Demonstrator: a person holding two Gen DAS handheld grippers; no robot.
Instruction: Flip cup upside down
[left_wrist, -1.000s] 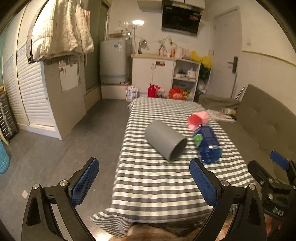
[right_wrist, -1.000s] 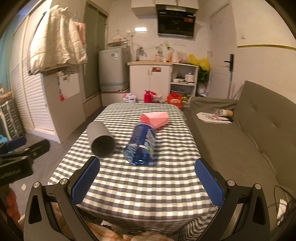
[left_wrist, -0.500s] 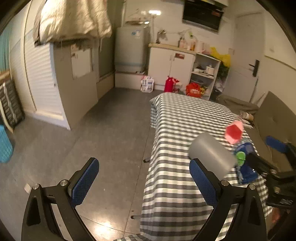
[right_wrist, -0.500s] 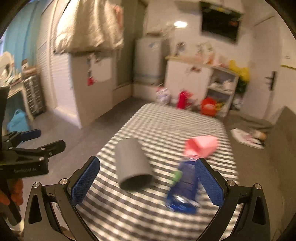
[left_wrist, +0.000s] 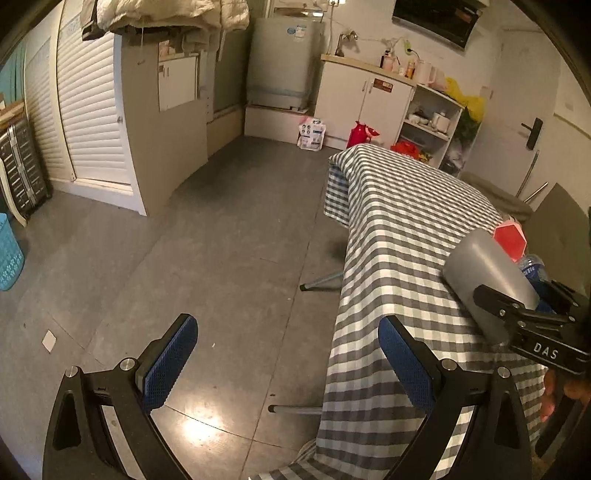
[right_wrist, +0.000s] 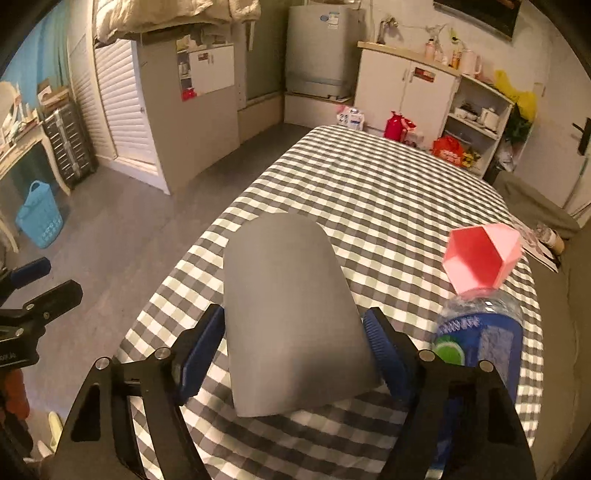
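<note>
Right gripper (right_wrist: 293, 343): blue pads pressed against both flanks of the grey cup (right_wrist: 291, 317), near its wide mouth end; it looks clamped.
Left gripper (left_wrist: 286, 363): jaws wide apart, holding nothing, out over the floor beside the table.
Cup: on its side on the checked tablecloth (right_wrist: 388, 206), base pointing away.
Neighbours: blue bottle (right_wrist: 480, 332) just beside on the right, pink box (right_wrist: 480, 256) beyond it.
Doing it well: I judge a firm squeeze, a lift clear, then a wrist roll mouth-down, swinging away from the bottle.
</note>
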